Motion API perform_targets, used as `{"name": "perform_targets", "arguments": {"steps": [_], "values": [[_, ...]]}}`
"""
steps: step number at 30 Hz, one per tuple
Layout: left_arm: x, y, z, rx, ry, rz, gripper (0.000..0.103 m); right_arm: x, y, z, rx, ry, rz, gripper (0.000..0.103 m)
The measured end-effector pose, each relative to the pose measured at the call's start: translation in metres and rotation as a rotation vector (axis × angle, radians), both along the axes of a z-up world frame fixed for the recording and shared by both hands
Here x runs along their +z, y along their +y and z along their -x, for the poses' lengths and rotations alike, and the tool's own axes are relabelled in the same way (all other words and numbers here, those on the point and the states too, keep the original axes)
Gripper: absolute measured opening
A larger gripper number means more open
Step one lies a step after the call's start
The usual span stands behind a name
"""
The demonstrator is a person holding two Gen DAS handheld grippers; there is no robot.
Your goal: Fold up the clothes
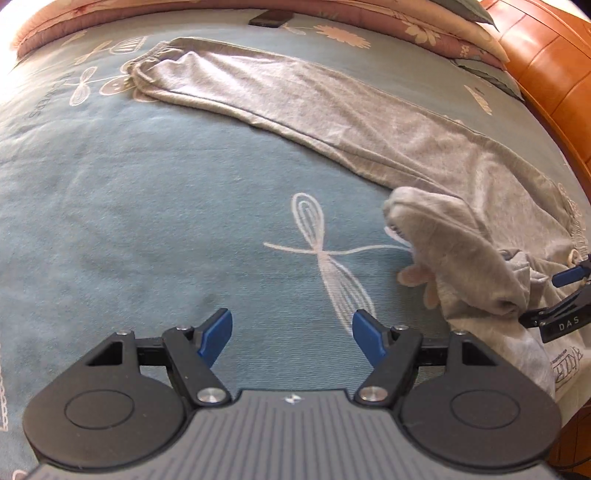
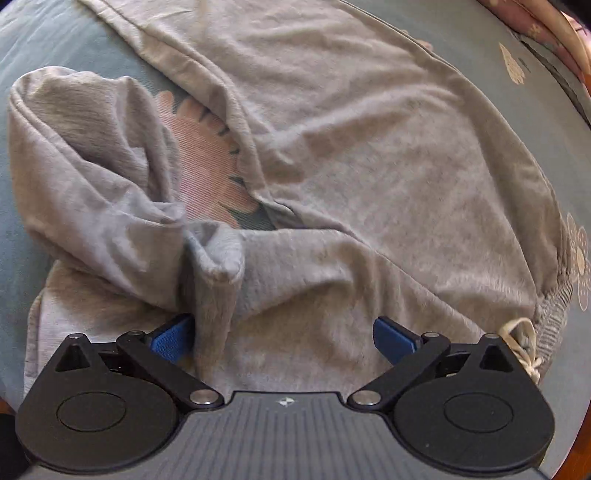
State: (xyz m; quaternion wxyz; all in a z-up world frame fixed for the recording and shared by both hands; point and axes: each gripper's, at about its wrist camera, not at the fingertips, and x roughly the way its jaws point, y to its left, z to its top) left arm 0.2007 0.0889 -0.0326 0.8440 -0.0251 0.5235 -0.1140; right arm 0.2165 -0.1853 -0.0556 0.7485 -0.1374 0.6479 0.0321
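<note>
A: Where are the trousers (image 1: 332,122)?

B: On the bedspread (image 1: 147,206). One leg lies flat, stretching away toward the pillows (image 1: 424,33); the other is bunched up near the waistband (image 2: 550,314).

A: And the left gripper (image 1: 291,332)?

B: Jaws apart, over bare bedspread, holding nothing.

A: The right gripper (image 2: 282,336)?

B: Spread wide over the trousers. A fold touches its left finger (image 2: 171,338); nothing is clamped.
</note>
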Motion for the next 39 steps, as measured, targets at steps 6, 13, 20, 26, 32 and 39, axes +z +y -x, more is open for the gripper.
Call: {"name": "perform_targets", "arguments": {"steps": [6,13,20,26,32,39], "values": [[-0.003,-0.071,-0.019,-0.323,-0.090,-0.075,0.072,0.009,-0.068,0.010,-0.235,-0.068,-0.019,0.103],[0.000,-0.095,-0.052,-0.429,0.065,0.101,0.071,0.036,-0.103,0.024,-0.285,-0.185,-0.153,0.103],[0.019,-0.126,-0.074,-0.417,-0.005,0.239,0.071,0.066,-0.084,0.017,-0.142,-0.307,-0.429,0.102],[0.047,-0.088,-0.087,-0.267,-0.096,0.236,0.072,0.073,-0.006,0.011,0.253,-0.349,-0.531,0.091],[0.046,-0.048,-0.080,-0.153,-0.104,0.177,0.072,0.056,0.081,0.002,0.572,-0.367,-0.485,0.087],[0.030,-0.024,-0.061,-0.106,-0.059,0.155,0.072,0.031,0.120,-0.007,0.700,-0.284,-0.220,0.006]]}}
